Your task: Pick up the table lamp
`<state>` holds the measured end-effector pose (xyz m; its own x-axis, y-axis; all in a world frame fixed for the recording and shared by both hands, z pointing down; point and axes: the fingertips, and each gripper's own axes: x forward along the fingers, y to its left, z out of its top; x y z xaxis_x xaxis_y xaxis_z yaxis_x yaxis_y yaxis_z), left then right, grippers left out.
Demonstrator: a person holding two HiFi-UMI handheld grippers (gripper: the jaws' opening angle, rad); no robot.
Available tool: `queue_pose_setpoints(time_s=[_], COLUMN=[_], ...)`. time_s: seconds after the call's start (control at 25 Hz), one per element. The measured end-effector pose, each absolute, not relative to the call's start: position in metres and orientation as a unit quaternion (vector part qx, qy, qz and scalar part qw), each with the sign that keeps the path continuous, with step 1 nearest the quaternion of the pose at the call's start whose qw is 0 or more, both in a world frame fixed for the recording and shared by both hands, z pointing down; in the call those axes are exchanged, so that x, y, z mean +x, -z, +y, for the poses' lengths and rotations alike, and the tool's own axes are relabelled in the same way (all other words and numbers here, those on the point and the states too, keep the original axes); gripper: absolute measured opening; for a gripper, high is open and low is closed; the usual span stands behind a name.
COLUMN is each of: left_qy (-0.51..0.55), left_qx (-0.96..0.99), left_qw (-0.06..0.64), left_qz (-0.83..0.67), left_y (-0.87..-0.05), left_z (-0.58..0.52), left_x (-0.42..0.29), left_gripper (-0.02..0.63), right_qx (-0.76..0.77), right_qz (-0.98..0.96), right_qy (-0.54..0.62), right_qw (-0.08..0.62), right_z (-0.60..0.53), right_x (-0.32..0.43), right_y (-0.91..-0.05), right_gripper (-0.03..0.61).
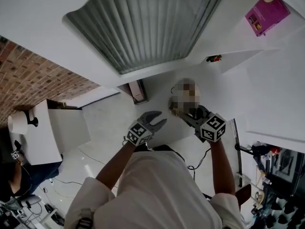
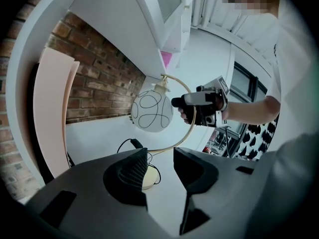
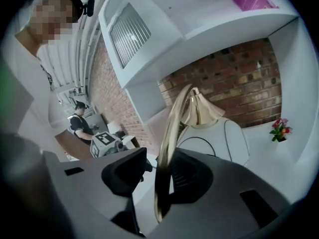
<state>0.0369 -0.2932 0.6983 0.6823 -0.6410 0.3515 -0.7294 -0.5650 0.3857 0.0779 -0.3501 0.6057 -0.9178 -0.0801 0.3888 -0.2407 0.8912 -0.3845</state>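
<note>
1. Brick wall backs a white desk, and a white shelf hangs over it.
2. On the desk stands the lamp. It has a white globe with thin black loops, hung from a curved brass stem, and its round base sits flat on the desktop. A black cord trails off beside the base.
3. The right claw is up at the bend of the stem. The stem runs between its jaws and lies against one pad, but a sliver of gap shows on the other side. The jaws are open around the stem and not yet clamped on it.
4. The left claw is low and near the base, pointing toward it. Its jaws are partly apart with nothing between them, and only the base and cord show beyond the tips.
5. The approach looks finished for the right side and nearly finished for the left. No lifting has begun, since the base is flat on the desk.
6. What seems left is to close the right claw firmly on the stem. The left claw may steady the base or lower stem, and then the lamp can be raised clear.
7. The stem is thin, smooth and curved, so it could swivel in a loose grip under the weight of the hanging globe.
</note>
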Motion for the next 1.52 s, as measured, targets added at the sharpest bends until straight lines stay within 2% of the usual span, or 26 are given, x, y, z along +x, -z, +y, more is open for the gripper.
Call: queue_pose_setpoints(time_s=[0.16, 0.28, 0.32, 0.84, 1.24, 1.52], left_qy=[-0.084, -0.085, -0.082, -0.047, -0.036, 0.021], left_qx=[0.873, 0.867, 0.866, 0.848, 0.828, 0.787], left_qw=[0.269, 0.283, 0.287, 0.339, 0.380, 0.451], left_qz=[-0.398, -0.401, -0.402, -0.406, -0.411, -0.422], left_y=[-0.712, -0.719, -0.719, -0.743, -0.772, -0.793], left_z=[-0.297, -0.297, -0.298, -0.306, -0.296, -0.286], left_x=[0.036, 0.036, 0.037, 0.041, 0.049, 0.045], left_gripper=[0.183, 0.183, 0.183, 0.190, 0.256, 0.285], right_qx=[0.034, 0.009, 0.003, -0.014, 0.008, 0.035], right_qz=[-0.958, -0.960, -0.961, -0.959, -0.958, -0.959], right_qy=[-0.227, -0.227, -0.226, -0.256, -0.262, -0.258], right_qw=[0.173, 0.164, 0.162, 0.121, 0.118, 0.111], right_z=[-0.346, -0.344, -0.343, -0.352, -0.356, -0.352], right_x=[0.068, 0.063, 0.062, 0.055, 0.042, 0.037], right_y=[-0.601, -0.596, -0.593, -0.570, -0.564, -0.550], right_gripper=[0.119, 0.026, 0.012, 0.011, 0.011, 0.011])
